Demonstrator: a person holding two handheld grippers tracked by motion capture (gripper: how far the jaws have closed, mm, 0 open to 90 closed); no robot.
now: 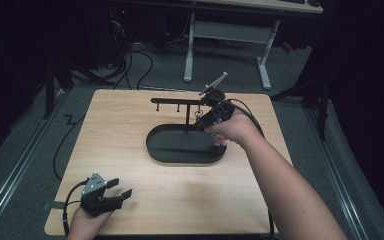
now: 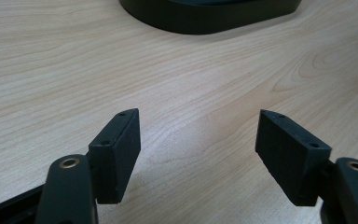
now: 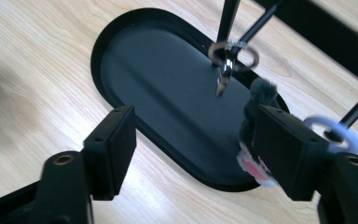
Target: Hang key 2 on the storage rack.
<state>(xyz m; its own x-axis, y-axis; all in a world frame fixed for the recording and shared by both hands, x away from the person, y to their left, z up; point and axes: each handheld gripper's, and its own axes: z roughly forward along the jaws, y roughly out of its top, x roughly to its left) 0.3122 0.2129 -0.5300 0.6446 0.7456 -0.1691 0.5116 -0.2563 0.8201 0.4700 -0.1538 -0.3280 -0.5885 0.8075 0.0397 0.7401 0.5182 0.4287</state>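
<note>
Keychain (image 3: 227,63) dangling from a hook on the black stand's crossbar, hanging just above the far right part of the oval tray (image 1: 156,142) — metal rings and a small clasp, a bit blurred in the right gripper view. Just beside it on the right hangs a fluffy dark charm (image 3: 260,93) with a pink and white bit at its lower end, right against the inner face of the right gripper's (image 3: 193,140) right jaw. That gripper sits over the tray's right end, jaws spread wide, nothing between them. A white ring (image 3: 331,133) shows on another hook behind that jaw. The stand (image 1: 180,101) rises from the tray with its crossbar reaching left. The tray sits mid-tabletop (image 1: 130,110), toward the far side. Down at the near left corner, the left gripper (image 1: 114,189) rests low over bare wood, jaws wide apart and holding nothing, well away from the tray.
</note>
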